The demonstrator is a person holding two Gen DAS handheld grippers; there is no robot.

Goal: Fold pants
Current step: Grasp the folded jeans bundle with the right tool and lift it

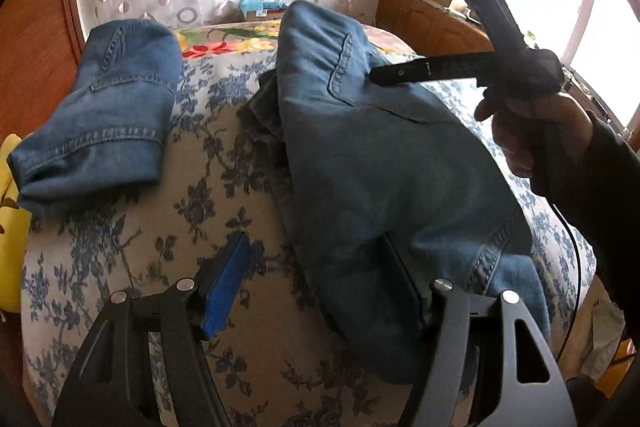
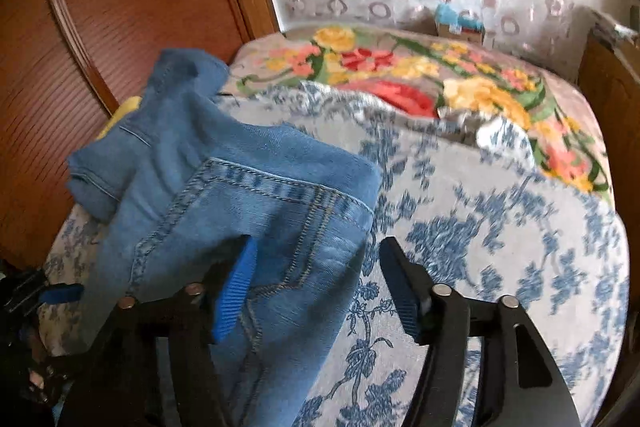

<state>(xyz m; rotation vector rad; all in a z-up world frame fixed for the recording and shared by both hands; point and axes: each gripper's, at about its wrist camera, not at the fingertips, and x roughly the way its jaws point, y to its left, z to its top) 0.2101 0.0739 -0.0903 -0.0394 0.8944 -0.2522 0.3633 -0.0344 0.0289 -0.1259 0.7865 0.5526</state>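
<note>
Blue denim pants (image 1: 384, 163) lie folded on the bed, waistband end toward me. My left gripper (image 1: 316, 275) is open at the near end of them, its right finger (image 1: 404, 279) resting on the denim and its left finger (image 1: 228, 279) over the bedspread. My right gripper (image 2: 320, 287) is open just above the pants (image 2: 256, 211), its left finger (image 2: 236, 291) over the back pocket seam. The right gripper also shows in the left wrist view (image 1: 416, 15), open above the far end of the pants.
A second folded pair of jeans (image 1: 100, 119) lies at the left of the bed. The bed has a blue floral spread (image 2: 480, 247) and a bright flowered blanket (image 2: 420, 75). A wooden wardrobe (image 2: 100, 27) stands left, a nightstand (image 1: 432, 27) and window at right.
</note>
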